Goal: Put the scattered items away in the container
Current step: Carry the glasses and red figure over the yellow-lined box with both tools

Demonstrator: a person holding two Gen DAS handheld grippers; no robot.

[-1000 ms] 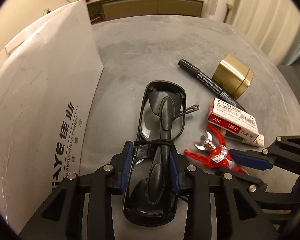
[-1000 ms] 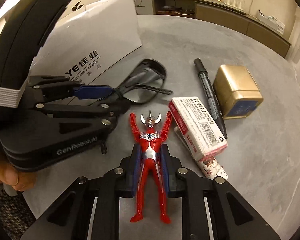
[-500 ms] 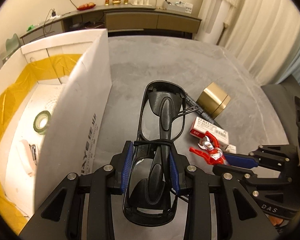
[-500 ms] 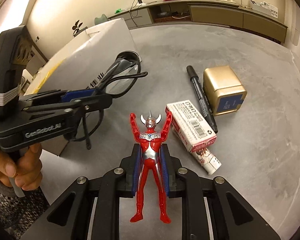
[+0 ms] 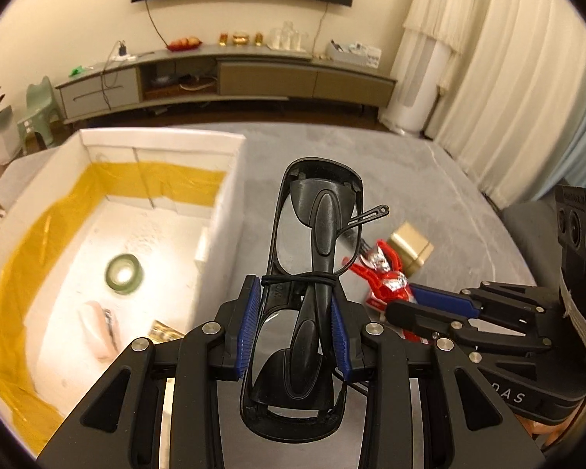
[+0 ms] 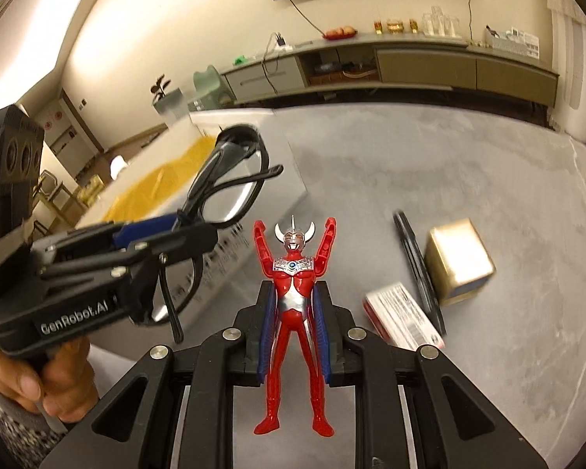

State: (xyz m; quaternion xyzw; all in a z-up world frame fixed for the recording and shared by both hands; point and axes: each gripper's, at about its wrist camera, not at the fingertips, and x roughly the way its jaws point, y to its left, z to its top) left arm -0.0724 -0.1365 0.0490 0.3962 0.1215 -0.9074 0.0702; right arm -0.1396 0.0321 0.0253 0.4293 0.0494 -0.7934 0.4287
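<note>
Between the left fingers (image 5: 250, 328) sit glasses (image 5: 312, 265), seemingly airborne.

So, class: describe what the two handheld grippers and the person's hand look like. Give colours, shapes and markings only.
Both the left gripper and right gripper are matte black linkage frames with silver rivets and ribbed blue finger pads. The left body carries white "GenRobot.AI" lettering, a grey band and round lens-like circles. The bare left hand shows a speckled grey sleeve.
</note>
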